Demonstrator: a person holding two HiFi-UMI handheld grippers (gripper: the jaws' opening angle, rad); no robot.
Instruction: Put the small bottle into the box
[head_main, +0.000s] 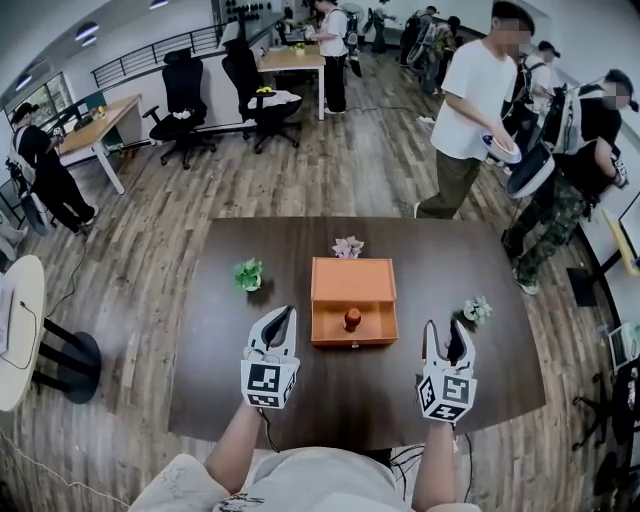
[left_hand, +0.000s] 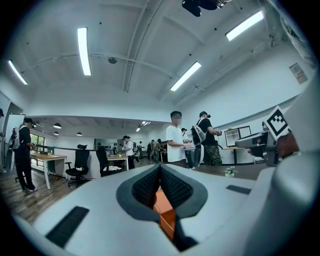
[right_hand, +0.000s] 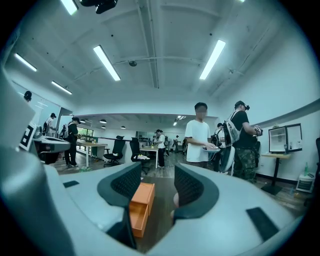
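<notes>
Head view: small bottle inside box; left hand-held gripper, jaws together, and right hand-held gripper, jaws apart, flank box.

table: dark wood, matt
box: smooth, matt
floor: wood planks, slight sheen
right gripper pads: ribbed, matt

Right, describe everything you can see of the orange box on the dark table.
The orange rectangular box looks matte, like wood or card, with a flat closed top. It sits flat near the middle of the dark brown table. On its near side an open-topped drawer stands pulled out toward the person, and a small reddish-brown bottle stands upright inside it. Nothing else touches the box.
</notes>
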